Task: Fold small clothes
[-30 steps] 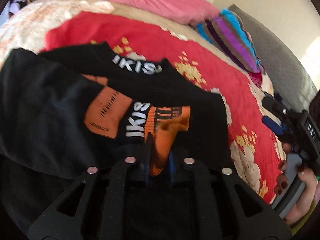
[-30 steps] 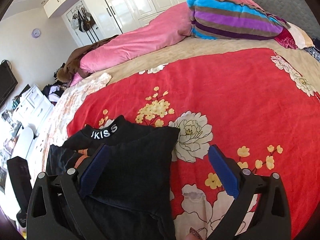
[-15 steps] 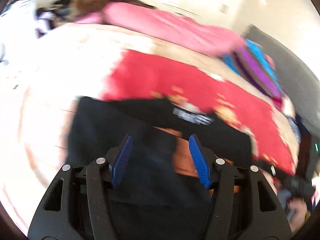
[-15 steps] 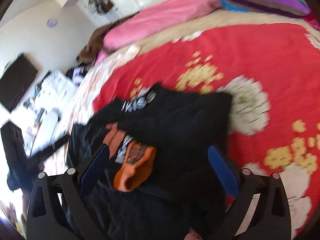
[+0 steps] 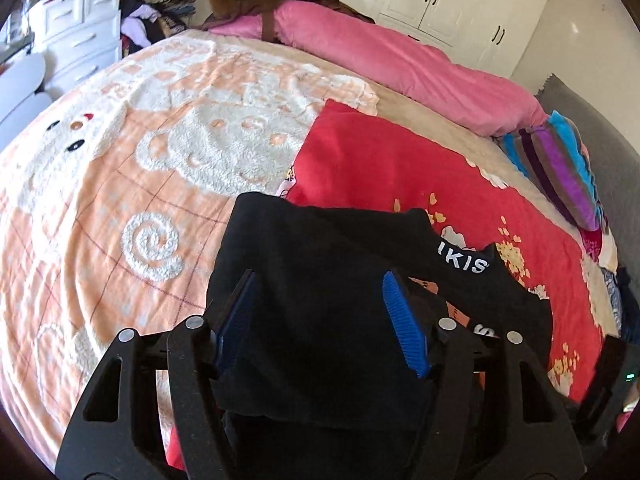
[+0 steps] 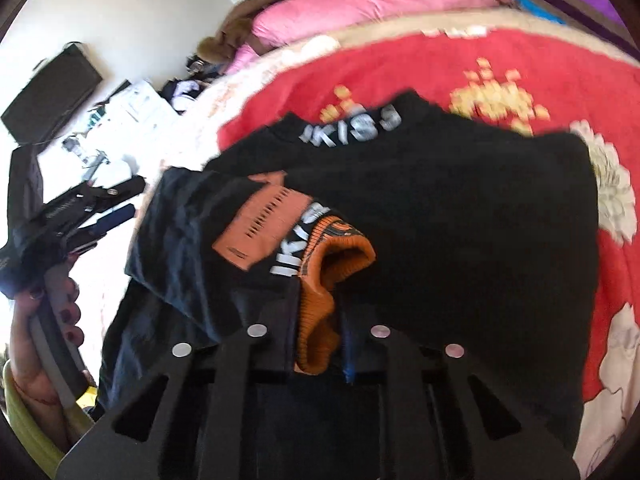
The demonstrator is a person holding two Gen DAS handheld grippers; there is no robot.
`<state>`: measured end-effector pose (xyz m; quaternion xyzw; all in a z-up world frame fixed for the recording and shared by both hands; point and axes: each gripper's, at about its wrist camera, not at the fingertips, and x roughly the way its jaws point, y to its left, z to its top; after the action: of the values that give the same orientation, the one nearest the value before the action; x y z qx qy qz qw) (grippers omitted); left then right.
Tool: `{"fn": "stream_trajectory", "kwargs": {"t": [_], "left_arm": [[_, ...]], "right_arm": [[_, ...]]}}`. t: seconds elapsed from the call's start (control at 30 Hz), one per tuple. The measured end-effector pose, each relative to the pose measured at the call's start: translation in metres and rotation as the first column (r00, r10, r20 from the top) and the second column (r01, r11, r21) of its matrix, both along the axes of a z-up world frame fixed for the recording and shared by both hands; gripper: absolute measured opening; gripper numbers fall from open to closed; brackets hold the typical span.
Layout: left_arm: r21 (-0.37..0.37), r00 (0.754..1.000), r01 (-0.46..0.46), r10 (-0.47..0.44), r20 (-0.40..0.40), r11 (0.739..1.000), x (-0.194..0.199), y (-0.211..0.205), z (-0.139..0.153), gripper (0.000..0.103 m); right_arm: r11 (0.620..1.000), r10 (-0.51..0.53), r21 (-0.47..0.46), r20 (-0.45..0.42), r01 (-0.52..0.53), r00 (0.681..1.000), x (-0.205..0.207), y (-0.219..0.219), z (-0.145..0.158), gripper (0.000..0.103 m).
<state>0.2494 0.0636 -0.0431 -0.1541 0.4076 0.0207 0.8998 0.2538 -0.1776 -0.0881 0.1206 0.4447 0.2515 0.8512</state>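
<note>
Orange cuff pinched shut in right gripper.
Left gripper gapes, empty, over the soft, limp black sweater; hems and cuffs likely grip best.

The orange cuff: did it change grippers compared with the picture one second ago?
Yes. The orange cuff left the left gripper, whose jaws now stand open over the black sweater, and sits pinched in the right gripper.

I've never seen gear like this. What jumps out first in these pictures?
A black knit sweater with orange patches and white lettering lies spread on a bright red flowered blanket. The right claw is shut on the sweater's orange ribbed cuff, while the left claw hangs open over the dark cloth. A long pink quilt lies behind.
</note>
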Motion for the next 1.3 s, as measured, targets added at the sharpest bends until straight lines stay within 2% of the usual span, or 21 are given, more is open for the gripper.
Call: {"fn": "stream_trajectory", "kwargs": {"t": [0.1, 0.2, 0.3, 0.4, 0.5, 0.57, 0.67, 0.73, 0.8, 0.87, 0.93, 1.0, 1.1, 1.2, 1.3], "left_arm": [[0.006, 1.0, 0.006, -0.006, 0.016, 1.0, -0.001, -0.002, 0.003, 0.056], [0.011, 0.999, 0.019, -0.019, 0.035, 1.0, -0.002, -0.006, 0.007, 0.056], [0.032, 0.998, 0.051, -0.053, 0.043, 0.998, 0.0, -0.017, 0.008, 0.056], [0.055, 0.996, 0.083, -0.084, 0.029, 0.995, 0.004, -0.029, 0.001, 0.056], [0.075, 0.992, 0.13, -0.13, -0.009, 0.989, 0.009, -0.047, -0.015, 0.056], [0.096, 0.988, 0.157, -0.156, -0.023, 0.983, 0.012, -0.057, -0.021, 0.056], [0.137, 0.984, 0.178, -0.174, -0.045, 0.974, 0.016, -0.066, -0.028, 0.056], [0.151, 0.982, 0.181, -0.171, -0.078, 0.972, 0.019, -0.068, -0.037, 0.056], [0.159, 0.98, 0.185, -0.169, -0.108, 0.97, 0.021, -0.069, -0.044, 0.056], [0.163, 0.978, 0.187, -0.168, -0.123, 0.969, 0.021, -0.069, -0.047, 0.057], [0.16, 0.979, 0.187, -0.17, -0.116, 0.969, 0.02, -0.068, -0.044, 0.057], [0.145, 0.98, 0.189, -0.176, -0.097, 0.971, 0.017, -0.068, -0.036, 0.058], [0.153, 0.977, 0.214, -0.209, -0.047, 0.965, 0.006, -0.073, -0.015, 0.061], [0.174, 0.968, 0.249, -0.243, -0.057, 0.953, 0.002, -0.082, -0.012, 0.064], [0.156, 0.956, 0.28, -0.261, -0.132, 0.947, 0.005, -0.085, -0.026, 0.066]], "right_arm": [[0.999, 0.031, 0.033, 0.087, -0.034, 0.996, -0.005, -0.004, 0.031, 0.014], [0.999, 0.017, 0.026, 0.183, -0.022, 0.983, -0.008, -0.02, 0.065, 0.014], [1.0, -0.018, -0.018, 0.193, 0.022, 0.981, -0.003, -0.04, 0.081, 0.014], [0.991, -0.071, -0.103, 0.118, 0.083, 0.99, 0.007, -0.061, 0.07, 0.014], [0.986, -0.126, -0.111, -0.011, 0.124, 0.992, 0.016, -0.08, 0.042, 0.014], [0.982, -0.144, -0.129, -0.046, 0.137, 0.988, 0.015, -0.086, 0.032, 0.014], [0.974, -0.146, -0.176, -0.02, 0.14, 0.989, 0.013, -0.084, 0.036, 0.014], [0.944, -0.161, -0.289, 0.021, 0.16, 0.987, 0.009, -0.08, 0.036, 0.014], [0.92, -0.179, -0.353, 0.006, 0.17, 0.984, 0.013, -0.083, 0.024, 0.014], [0.91, -0.225, -0.366, -0.04, 0.195, 0.974, 0.016, -0.095, 0.013, 0.014], [0.91, -0.257, -0.344, -0.029, 0.232, 0.966, 0.016, -0.104, 0.015, 0.014], [0.94, -0.24, -0.245, 0.026, 0.239, 0.97, 0.01, -0.107, 0.033, 0.015], [0.975, -0.117, -0.177, 0.101, 0.134, 0.988, 0.002, -0.084, 0.054, 0.016], [0.983, -0.005, -0.183, 0.075, 0.019, 0.997, -0.001, -0.057, 0.045, 0.017], [0.969, 0.042, -0.242, 0.009, -0.039, 0.999, -0.001, -0.043, 0.026, 0.019]]}}
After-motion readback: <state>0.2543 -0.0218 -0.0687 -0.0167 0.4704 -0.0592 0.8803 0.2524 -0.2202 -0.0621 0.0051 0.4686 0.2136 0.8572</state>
